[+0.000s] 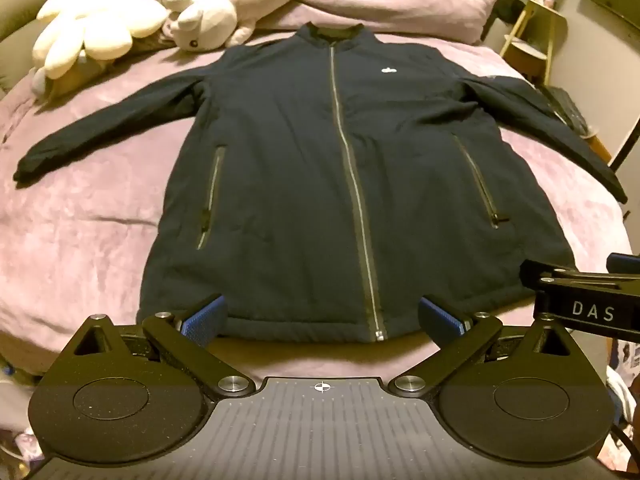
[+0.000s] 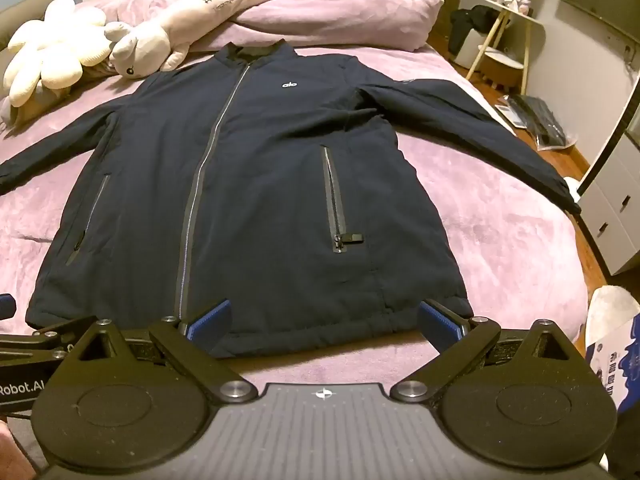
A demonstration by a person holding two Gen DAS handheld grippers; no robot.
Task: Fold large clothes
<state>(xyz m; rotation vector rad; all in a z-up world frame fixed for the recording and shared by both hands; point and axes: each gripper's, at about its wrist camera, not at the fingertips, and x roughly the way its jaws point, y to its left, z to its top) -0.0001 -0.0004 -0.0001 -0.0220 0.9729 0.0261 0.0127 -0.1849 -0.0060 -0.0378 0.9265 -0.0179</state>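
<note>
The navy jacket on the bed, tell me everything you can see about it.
The jacket is dark navy, seemingly lightly padded, lying flat and face up on the purple bed cover, collar toward the pillows, hem toward both grippers. Its front zipper is closed, two zipped slanted pockets sit at the sides, and a small white logo marks the chest. Both sleeves spread outward, one reaching the bed's edge. The left gripper and right gripper hover open near the hem; contact is unclear.

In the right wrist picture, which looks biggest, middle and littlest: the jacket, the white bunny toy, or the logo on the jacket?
1. Jacket, by far the biggest.
2. White bunny toy, though it lies farther away.
3. Logo, tiny.
</note>
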